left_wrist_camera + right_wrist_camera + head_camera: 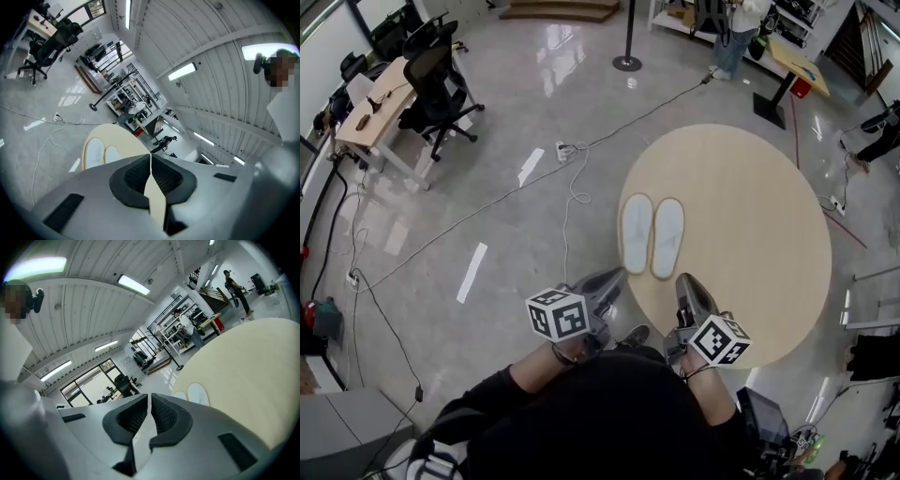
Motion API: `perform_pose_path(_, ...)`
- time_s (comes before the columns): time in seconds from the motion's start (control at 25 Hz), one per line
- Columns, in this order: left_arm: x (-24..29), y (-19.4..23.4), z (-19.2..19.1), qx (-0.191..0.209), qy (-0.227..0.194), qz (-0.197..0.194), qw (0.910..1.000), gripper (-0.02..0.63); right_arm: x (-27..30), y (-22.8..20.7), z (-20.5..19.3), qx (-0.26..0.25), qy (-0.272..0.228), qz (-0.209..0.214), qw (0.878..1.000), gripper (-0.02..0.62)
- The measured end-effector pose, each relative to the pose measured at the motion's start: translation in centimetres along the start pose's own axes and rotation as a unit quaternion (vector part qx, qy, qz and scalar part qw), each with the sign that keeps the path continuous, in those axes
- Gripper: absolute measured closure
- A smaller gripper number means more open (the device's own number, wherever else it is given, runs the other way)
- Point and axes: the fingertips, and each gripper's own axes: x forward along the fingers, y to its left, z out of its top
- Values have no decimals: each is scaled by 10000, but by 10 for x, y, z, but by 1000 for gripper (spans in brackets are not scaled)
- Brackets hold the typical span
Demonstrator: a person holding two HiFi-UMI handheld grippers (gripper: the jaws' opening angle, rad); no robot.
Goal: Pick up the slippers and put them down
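Two white slippers lie side by side on a round beige table [750, 187], toes pointing away: the left slipper [636, 232] and the right slipper [667, 236]. My left gripper [617, 275] hovers at the table's near-left edge, just short of the left slipper's heel, jaws shut and empty. My right gripper [683, 279] hangs over the near rim behind the right slipper's heel, also shut with nothing held. In the left gripper view the slippers [99, 151] show beyond the shut jaws [150, 157]. In the right gripper view they [196, 393] peek over the shut jaws [150, 397].
Cables and a power strip [563, 150] trail over the glossy grey floor left of the table. A desk with black office chairs [431, 80] stands at the far left. A stanchion post [627, 58] and a person [734, 37] are at the back.
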Motion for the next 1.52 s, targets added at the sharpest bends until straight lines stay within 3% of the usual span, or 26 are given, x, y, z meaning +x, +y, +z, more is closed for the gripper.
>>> perform_pose_path(0.16, 43, -9, 3, 227, 107, 125, 9996, 583, 10, -29, 17, -269, 287, 38, 9992, 577)
perform_pose_path(0.36, 85, -1, -12, 390, 344, 594, 9969, 578, 15, -73, 25, -459, 562, -101, 9973, 575)
perform_pose_path(0.4, 92, 2, -15, 384, 422, 665, 9962, 562, 16, -81, 26, -449, 578, -124, 9972, 575)
perform_pose_path(0.48, 103, 9, -19, 382, 592, 772, 9945, 467, 19, -92, 29, -428, 603, -163, 9971, 571)
perform_pose_path(0.56, 115, 21, -18, 407, 734, 892, 9925, 440, 27, -103, 32, -403, 640, -213, 9969, 532)
perform_pose_path(0.68, 137, 48, -13, 391, 888, 1064, 9896, 436, 46, -120, 36, -354, 704, -309, 9964, 497)
perform_pose_path(0.92, 179, 130, -17, 9, 1425, 1506, 9783, 436, 89, -167, 27, -350, 945, -824, 9915, 492)
perform_pose_path(1.16, 213, 193, -25, 453, 2073, 1611, 9639, 436, 141, -198, 14, -309, 1293, -1141, 9845, 485)
perform_pose_path(1.36, 227, 233, -32, 284, 2411, 1673, 9555, 436, 186, -211, -5, -372, 1671, -1187, 9781, 468)
perform_pose_path(1.52, 248, 247, -40, 385, 2762, 1532, 9480, 436, 216, -241, -22, -338, 1959, -1324, 9711, 463)
